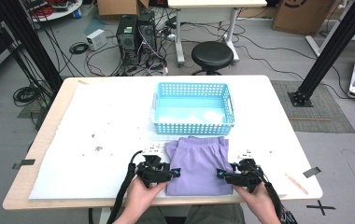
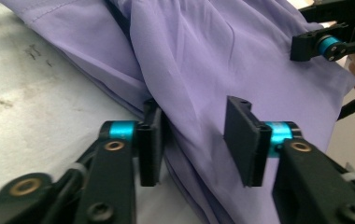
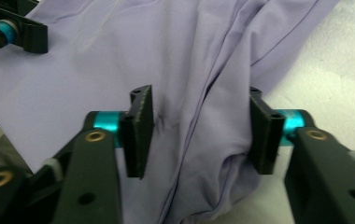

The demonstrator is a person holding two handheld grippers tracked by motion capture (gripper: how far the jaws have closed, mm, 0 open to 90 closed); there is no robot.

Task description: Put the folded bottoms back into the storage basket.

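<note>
- One folded lilac garment (image 1: 198, 164) — my two grippers flank it.
- Left gripper (image 2: 195, 140): jaws spread wide over its edge.
- Right gripper (image 3: 199, 130): likewise released.
- One blue basket (image 1: 194, 126) beyond.

Robotics or data-collection lab. Grey floor strewn with loose cables (image 1: 105, 56); two black computer towers (image 1: 137, 35) stand on the floor behind the table (image 1: 40, 140). Black metal frame legs (image 1: 334, 46) flank the table. Round black stool (image 1: 212, 55), a second white table (image 1: 213, 9), cardboard boxes (image 1: 301, 14) by the far wall. Tape marks on the floor (image 1: 320, 206).
</note>
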